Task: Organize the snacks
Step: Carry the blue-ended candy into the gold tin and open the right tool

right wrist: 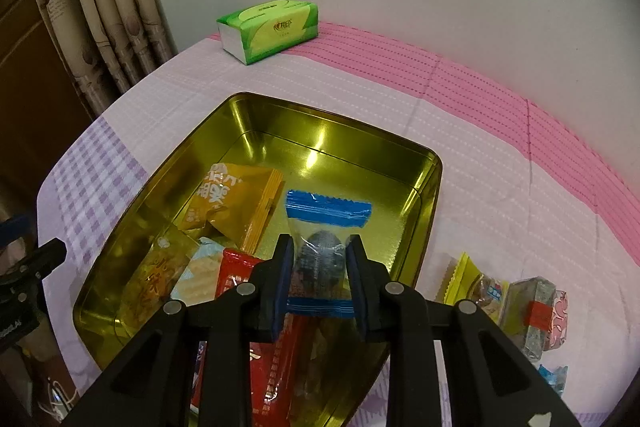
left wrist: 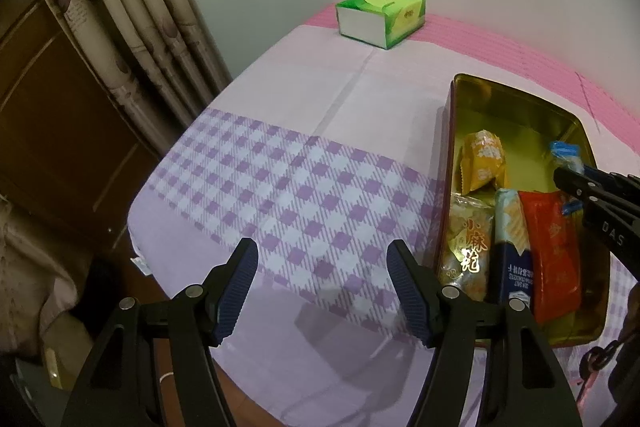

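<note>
Snacks lie inside an open gold tin (left wrist: 576,131) at 3 o'clock in the left wrist view, on a lilac and pink cloth over the bench (left wrist: 304,99). Contents seen: an orange packet (left wrist: 482,163) at the far side, a clear packet with gold lettering (left wrist: 466,251), a slim pale and navy packet (left wrist: 514,243) and a red packet (left wrist: 552,255) side by side nearer the camera. Left gripper (left wrist: 322,287) hangs released over the checked cloth just beside the tin at 9 o'clock of it, nothing between its jaws. Right gripper (left wrist: 572,183) enters from 3 o'clock over the tin with a blue-edged wrapper at its tip. A green tissue pack (left wrist: 380,17) sits at 12 o'clock near the wall; a curtain (left wrist: 132,11) hangs at 10 o'clock

Right wrist view: right gripper (right wrist: 320,281) is clenched on a clear packet with blue bands (right wrist: 326,213), a dark round piece inside, held above the tin (right wrist: 360,139). Orange packet (right wrist: 228,199) and red packet (right wrist: 236,267) lie at 9 o'clock of it. Outside the tin at 4 o'clock, several wrapped snacks (right wrist: 520,311) rest on the cloth. Tissue pack (right wrist: 268,29) stands at 11 o'clock
</note>
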Motion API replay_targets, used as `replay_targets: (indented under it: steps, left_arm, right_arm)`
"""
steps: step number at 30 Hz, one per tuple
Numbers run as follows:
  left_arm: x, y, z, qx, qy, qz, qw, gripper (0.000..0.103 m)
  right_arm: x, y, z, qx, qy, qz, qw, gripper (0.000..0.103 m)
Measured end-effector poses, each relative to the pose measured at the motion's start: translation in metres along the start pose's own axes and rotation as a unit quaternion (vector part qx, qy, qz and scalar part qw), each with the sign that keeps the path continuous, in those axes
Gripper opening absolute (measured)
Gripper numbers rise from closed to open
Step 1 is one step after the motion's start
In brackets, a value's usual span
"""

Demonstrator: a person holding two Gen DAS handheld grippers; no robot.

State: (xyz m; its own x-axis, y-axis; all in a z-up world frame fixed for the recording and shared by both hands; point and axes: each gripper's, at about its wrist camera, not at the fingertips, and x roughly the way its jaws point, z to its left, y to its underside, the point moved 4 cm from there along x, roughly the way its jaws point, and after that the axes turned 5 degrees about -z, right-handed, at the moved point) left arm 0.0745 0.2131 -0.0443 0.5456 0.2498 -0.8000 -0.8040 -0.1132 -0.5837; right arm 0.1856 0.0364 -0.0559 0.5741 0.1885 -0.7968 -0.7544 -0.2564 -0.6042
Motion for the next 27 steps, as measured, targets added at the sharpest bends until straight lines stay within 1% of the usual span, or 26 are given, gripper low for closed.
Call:
replay_targets:
  steps: [5,9,13,16,21,27]
  left_arm:
    - [0.000,0.000,0.000,0.000,0.001,0.001,1.0000,0.068]
    - [0.000,0.000,0.001,0.002,0.000,0.001,1.0000,0.068]
    - [0.000,0.001,0.002,0.003,-0.002,0.001,1.0000,0.068]
    - [0.001,0.001,0.003,0.002,-0.003,0.001,1.0000,0.069]
    - [0.001,0.002,0.003,0.001,0.000,0.003,1.0000,0.069]
    - [0.002,0.002,0.001,0.004,-0.002,0.004,1.0000,0.069]
  right_arm:
    - [-0.001,0.000,0.003,-0.004,0.000,-0.005,1.000,0.025]
    - [-0.006,-0.001,0.005,-0.003,-0.003,-0.009,1.000,0.031]
    - [-0.022,-0.002,0.003,0.004,-0.007,-0.023,1.000,0.031]
    - [-0.038,-0.001,-0.006,0.015,-0.007,-0.035,0.999,0.032]
    - [-0.063,0.010,-0.036,0.034,0.011,-0.045,0.998,0.033]
    - [-0.081,0.038,-0.098,0.069,0.062,-0.033,0.995,0.034]
